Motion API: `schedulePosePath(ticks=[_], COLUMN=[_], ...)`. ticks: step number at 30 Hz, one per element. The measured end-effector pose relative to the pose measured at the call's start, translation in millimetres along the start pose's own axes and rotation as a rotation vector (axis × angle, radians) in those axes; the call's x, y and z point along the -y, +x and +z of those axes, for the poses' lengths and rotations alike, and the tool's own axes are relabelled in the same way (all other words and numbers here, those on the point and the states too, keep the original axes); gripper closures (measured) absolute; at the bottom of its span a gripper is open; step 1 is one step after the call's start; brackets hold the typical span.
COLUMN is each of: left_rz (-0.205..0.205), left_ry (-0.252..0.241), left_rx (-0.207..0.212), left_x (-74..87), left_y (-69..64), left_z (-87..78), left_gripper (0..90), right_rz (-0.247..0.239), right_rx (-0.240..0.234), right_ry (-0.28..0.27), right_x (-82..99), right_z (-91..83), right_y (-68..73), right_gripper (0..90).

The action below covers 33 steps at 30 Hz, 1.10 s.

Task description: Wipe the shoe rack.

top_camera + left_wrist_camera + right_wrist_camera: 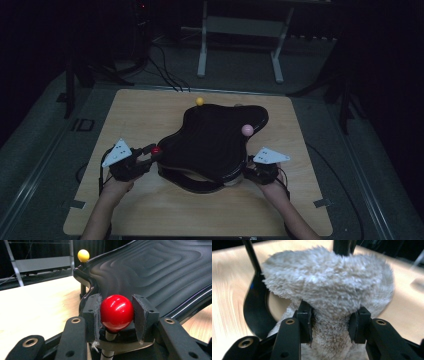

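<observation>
A black, ripple-textured three-lobed shell (215, 140) (155, 270) lies on the wooden table (150, 215). Ball knobs stand at its corners: yellow (199, 101) (83, 255) at the far side, pink (246, 130) on the right, red (156, 150) (116, 312) on the left. My left gripper (152, 153) (116, 315) is shut on the red ball, one pad on each side. At the shell's near right edge, my right gripper (248, 172) (331, 322) pinches a grey-beige fleece lining (327, 282) that hangs below the black rim (257, 307).
The table's edges lie close on all sides, with grey floor around it. Behind the table stands a white metal frame (240, 30), and cables (165, 70) run across the floor. Bare wood lies in front of the shell, between the person's forearms.
</observation>
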<state>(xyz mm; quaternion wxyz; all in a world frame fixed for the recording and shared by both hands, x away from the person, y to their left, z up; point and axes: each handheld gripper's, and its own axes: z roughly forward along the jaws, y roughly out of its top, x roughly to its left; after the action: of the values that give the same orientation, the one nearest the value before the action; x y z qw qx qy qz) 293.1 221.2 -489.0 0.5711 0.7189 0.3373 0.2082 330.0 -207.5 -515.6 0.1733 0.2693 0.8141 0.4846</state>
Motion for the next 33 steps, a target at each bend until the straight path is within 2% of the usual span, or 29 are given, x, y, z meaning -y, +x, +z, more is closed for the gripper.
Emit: schedulePosePath(ticks=[2,4,5,6,10,12,14,16,20,22,24,29,33], left_rz=[-0.003,-0.006,-0.006,-0.006,-0.011,-0.007,-0.01,-0.006,-0.007,-0.004,-0.01,0.005,0.002], left_ry=[-0.006,-0.008,-0.006,-0.006,-0.006,-0.003,-0.007,0.0,0.0,0.004,-0.001,0.01,0.009], left_rx=[-0.001,0.004,0.004,0.002,0.004,-0.001,-0.001,-0.002,0.003,-0.002,0.003,0.004,0.005], left_x=[0.8,1.0,0.7,0.7,0.8,0.5,0.8,0.1,0.2,-0.2,0.5,-0.5,-0.4], left_y=[-0.4,0.5,0.4,0.1,0.5,-0.3,-0.4,-0.5,-0.9,-1.2,-1.2,-1.9,-1.8], left_z=[0.0,0.0,-0.1,-0.1,0.0,-0.1,0.0,-0.1,-0.3,-0.5,-0.6,-1.0,-0.9], left_gripper=[59.5,59.5,59.5,59.5,59.5,59.5,59.5,59.5,59.5,59.5,59.5,59.6,59.6], right_rz=[0.02,0.027,0.029,0.009,-0.019,-0.02,-0.043,-0.048,-0.038,-0.044,-0.066,-0.01,-0.008], right_rx=[-0.018,-0.018,-0.022,-0.019,-0.016,-0.018,-0.017,-0.015,-0.024,-0.024,-0.024,-0.036,-0.033], right_ry=[0.043,0.052,0.065,0.075,0.067,0.051,0.033,-0.005,-0.12,-0.161,-0.149,-0.118,-0.1], right_x=[16.0,20.5,18.1,14.7,5.3,-0.4,-10.0,-18.4,-44.6,-55.6,-61.8,-44.2,-29.0], right_z=[10.6,13.3,12.5,11.2,4.8,-0.5,-8.4,-16.2,-39.1,-47.5,-48.6,-31.3,-21.5], right_y=[-1.9,-2.3,-2.3,-2.0,-1.9,-2.2,-2.0,-2.2,-2.8,-1.3,-0.5,-3.6,-4.2], right_gripper=[60.5,59.5,58.5,57.7,56.1,55.6,55.1,54.9,52.0,51.8,52.0,60.1,61.8])
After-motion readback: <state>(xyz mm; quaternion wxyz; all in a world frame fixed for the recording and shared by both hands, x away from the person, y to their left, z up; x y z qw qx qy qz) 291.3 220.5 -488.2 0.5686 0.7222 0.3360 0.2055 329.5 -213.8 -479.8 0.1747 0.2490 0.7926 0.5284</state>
